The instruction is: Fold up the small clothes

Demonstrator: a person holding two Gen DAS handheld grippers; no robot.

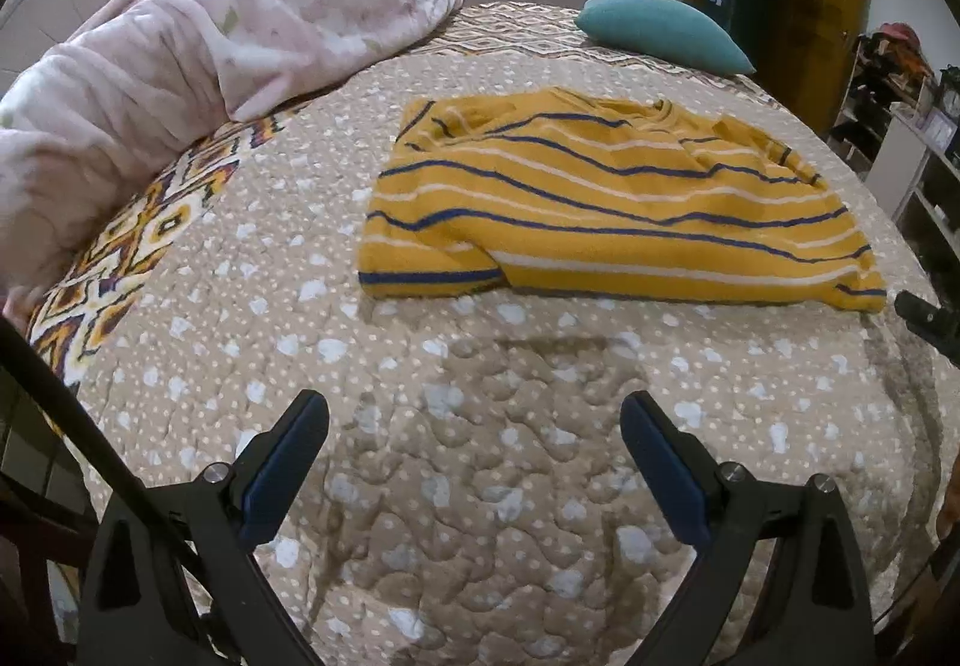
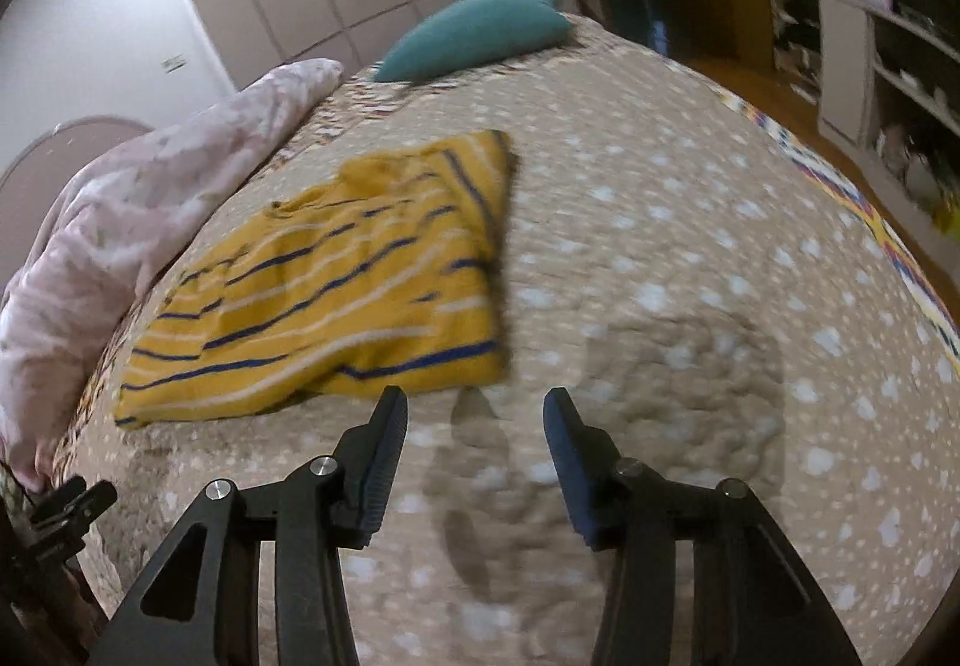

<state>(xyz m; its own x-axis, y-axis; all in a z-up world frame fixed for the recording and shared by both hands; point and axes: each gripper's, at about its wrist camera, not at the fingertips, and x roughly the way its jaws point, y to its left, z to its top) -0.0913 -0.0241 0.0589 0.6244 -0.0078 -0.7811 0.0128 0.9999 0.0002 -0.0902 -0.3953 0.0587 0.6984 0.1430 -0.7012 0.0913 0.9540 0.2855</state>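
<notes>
A small mustard-yellow knitted shirt with blue and white stripes [image 1: 606, 204] lies on the beige quilted bedspread with pale spots [image 1: 456, 486], about in the middle of the bed. It is spread flat but wrinkled, and its near left corner is folded over itself.

The left gripper [image 1: 474, 462] hangs above the bare bedspread, near of the shirt and not touching it; its jaws are released, wide apart, with nothing between them. The right gripper [image 2: 474, 450] is just near the shirt's near right corner, also apart from it, jaws released and empty.

A crumpled pink fleece blanket [image 1: 180, 84] lies far left, and a teal cushion [image 1: 660, 30] at the far side.
</notes>
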